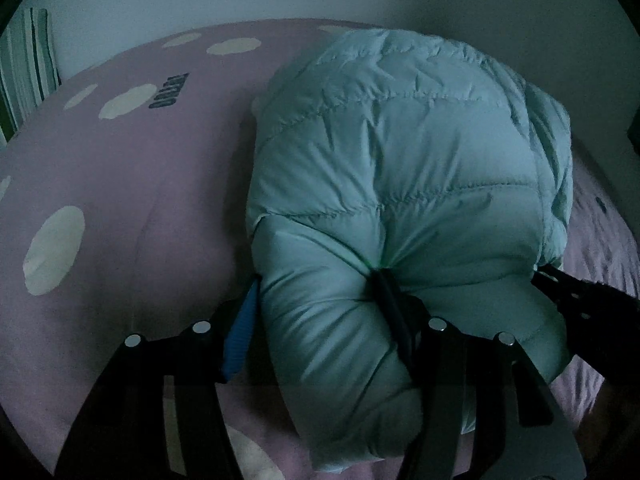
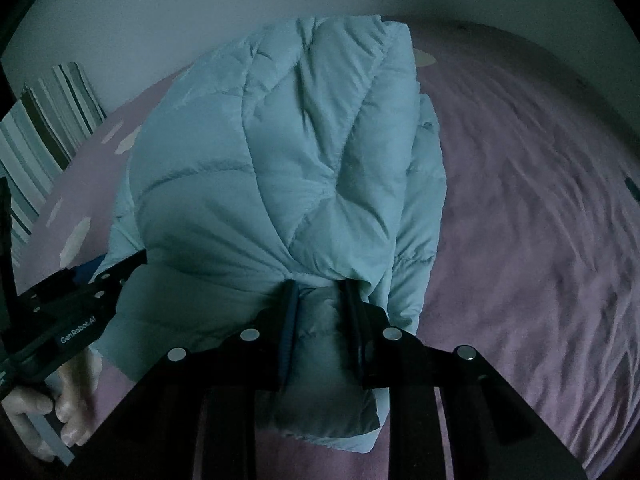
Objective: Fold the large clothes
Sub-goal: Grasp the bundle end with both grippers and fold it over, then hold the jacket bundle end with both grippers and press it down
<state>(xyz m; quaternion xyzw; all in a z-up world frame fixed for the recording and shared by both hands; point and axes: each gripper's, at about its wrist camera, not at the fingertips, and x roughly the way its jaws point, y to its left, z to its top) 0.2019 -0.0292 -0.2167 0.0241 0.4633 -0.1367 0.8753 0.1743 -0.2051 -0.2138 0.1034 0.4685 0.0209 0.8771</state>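
**Puffy jacket gripped at its near edge by both tongs, mid-fold**

A pale blue quilted jacket [image 1: 384, 184] is seen bundled on a pink bed cover [image 1: 120, 184] with pale spots, its bulk lying toward the far side and its near edge gathered toward the cameras. A thick roll of that edge is clamped in the left tongs [image 1: 316, 320]: one finger is pressed into the fabric so that creases radiate from it, while the blue-padded finger is set against the roll's other side. A narrower bunch of the same edge is pinched in the right tongs [image 2: 320, 312], whose fingers are drawn close together on it.

The step in hand is judged to be a fold of the near portion over the rest. For the next move, both grips would need to be kept firm and carried together, since the slick padded cloth is likely to spring back or slip.

The sleeves, collar and zip cannot be made out. The light is dim and the frame edges are bent by the lens. A striped pillow [image 1: 28, 60] is cut off at the side, and only part of a hand [image 2: 68, 412] is shown.
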